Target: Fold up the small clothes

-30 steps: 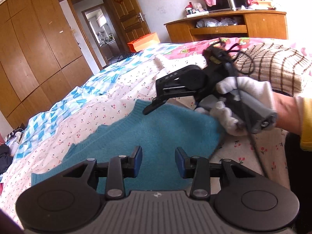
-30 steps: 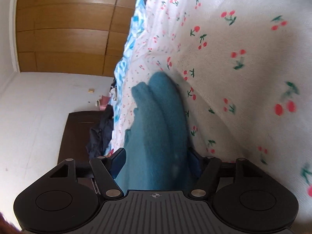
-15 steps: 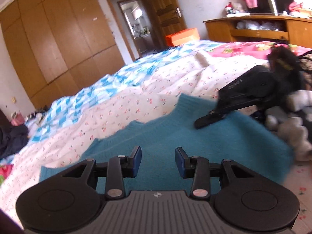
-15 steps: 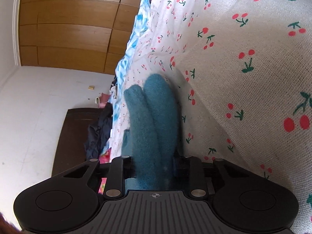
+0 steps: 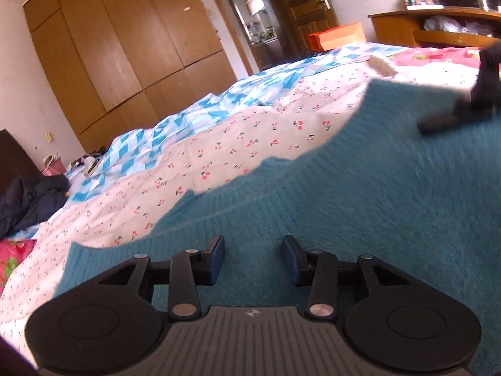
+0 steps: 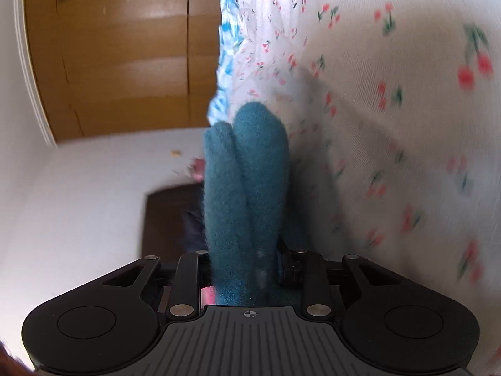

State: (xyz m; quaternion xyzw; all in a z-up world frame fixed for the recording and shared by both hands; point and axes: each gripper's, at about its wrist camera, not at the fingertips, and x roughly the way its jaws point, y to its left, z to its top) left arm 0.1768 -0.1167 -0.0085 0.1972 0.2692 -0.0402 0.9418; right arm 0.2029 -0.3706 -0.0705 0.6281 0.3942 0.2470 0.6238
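A fuzzy teal sweater [image 5: 360, 203] lies spread on the cherry-print bedsheet [image 5: 219, 144]. My left gripper [image 5: 253, 250] hangs low over the sweater's near left part, jaws open, nothing pinched between the blue pads. At the far right of the left wrist view, blurred, my right gripper [image 5: 463, 109] rests at the sweater's far edge. In the right wrist view, rolled sideways, my right gripper [image 6: 242, 260] is shut on a doubled fold of the teal sweater [image 6: 247, 172], which bulges out ahead of the fingers beside the cherry-print bedsheet [image 6: 391, 125].
A blue-and-white checked quilt [image 5: 194, 119] lies beyond the sheet. Wooden wardrobes [image 5: 125, 47] line the left wall, and an open doorway lies beyond. An orange box [image 5: 338, 36] and a wooden desk [image 5: 438, 28] stand at the back right. Dark clothes [image 5: 28, 200] are heaped at the left.
My right gripper closed on the sweater fold that lay between its open jaws. My left gripper swung left and sank closer to the sweater, still open.
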